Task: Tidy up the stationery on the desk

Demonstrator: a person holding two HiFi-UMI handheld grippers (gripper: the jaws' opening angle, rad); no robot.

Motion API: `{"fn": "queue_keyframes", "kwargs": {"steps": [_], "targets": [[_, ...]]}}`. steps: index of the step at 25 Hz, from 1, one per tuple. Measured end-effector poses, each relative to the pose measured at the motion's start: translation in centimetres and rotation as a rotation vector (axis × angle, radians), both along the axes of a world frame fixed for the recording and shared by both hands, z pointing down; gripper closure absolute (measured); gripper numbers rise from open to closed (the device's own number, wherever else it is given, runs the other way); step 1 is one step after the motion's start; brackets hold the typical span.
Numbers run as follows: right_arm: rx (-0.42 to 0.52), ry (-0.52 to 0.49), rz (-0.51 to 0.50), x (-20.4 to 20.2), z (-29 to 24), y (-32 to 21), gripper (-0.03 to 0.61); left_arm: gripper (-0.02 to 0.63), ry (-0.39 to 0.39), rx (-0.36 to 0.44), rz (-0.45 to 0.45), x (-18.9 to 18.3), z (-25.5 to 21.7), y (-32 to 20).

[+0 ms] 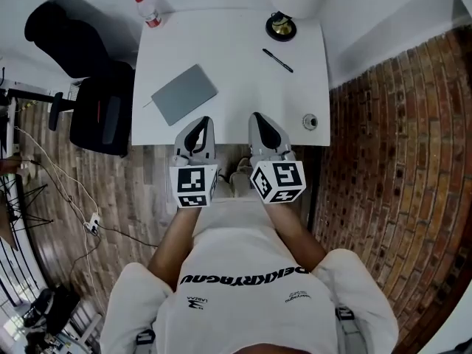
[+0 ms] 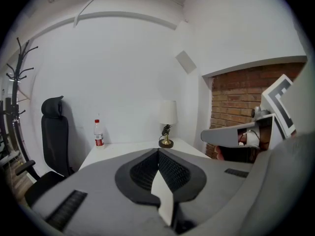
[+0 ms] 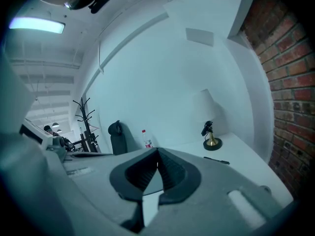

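Note:
On the white desk a grey notebook lies at the left and a black pen at the right, with a small round silver thing near the front right corner. The pen also shows in the right gripper view. My left gripper and right gripper hover side by side over the desk's front edge, both shut with nothing between the jaws. In its own view the left gripper has its jaws pressed together, and so does the right gripper.
A table lamp stands at the back right of the desk and a water bottle at the back left corner. A black office chair is left of the desk. A brick wall runs along the right.

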State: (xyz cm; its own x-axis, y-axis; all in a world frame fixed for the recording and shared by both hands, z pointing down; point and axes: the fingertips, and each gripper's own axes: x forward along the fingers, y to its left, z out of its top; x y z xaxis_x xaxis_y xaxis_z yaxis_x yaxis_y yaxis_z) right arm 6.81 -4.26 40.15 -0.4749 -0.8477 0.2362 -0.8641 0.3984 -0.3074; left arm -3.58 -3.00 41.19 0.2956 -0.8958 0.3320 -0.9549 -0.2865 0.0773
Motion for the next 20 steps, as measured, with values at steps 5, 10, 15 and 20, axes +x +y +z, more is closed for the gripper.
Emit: {"fn": "queue_keyframes", "kwargs": {"steps": [5,10,15,20], "targets": [[-0.05,-0.006,-0.016,-1.3,1.7,-1.1,0.58,0.617,-0.01,-0.066,0.003,-0.8,1.9,-1.6],[-0.135,-0.043,-0.001,-3.5,4.0,-2.3,0.58,0.615,-0.037,-0.123,0.043,-2.9,3.6,-3.5],[-0.24,-0.086,0.015,-6.5,6.9,-3.1,0.566,0.609,-0.077,-0.177,0.101,-5.4,6.1,-5.8],[-0.335,-0.112,0.047,-8.8,10.4,-4.0,0.534,0.546,-0.087,-0.23,0.151,-7.5,8.3,-8.6]]}}
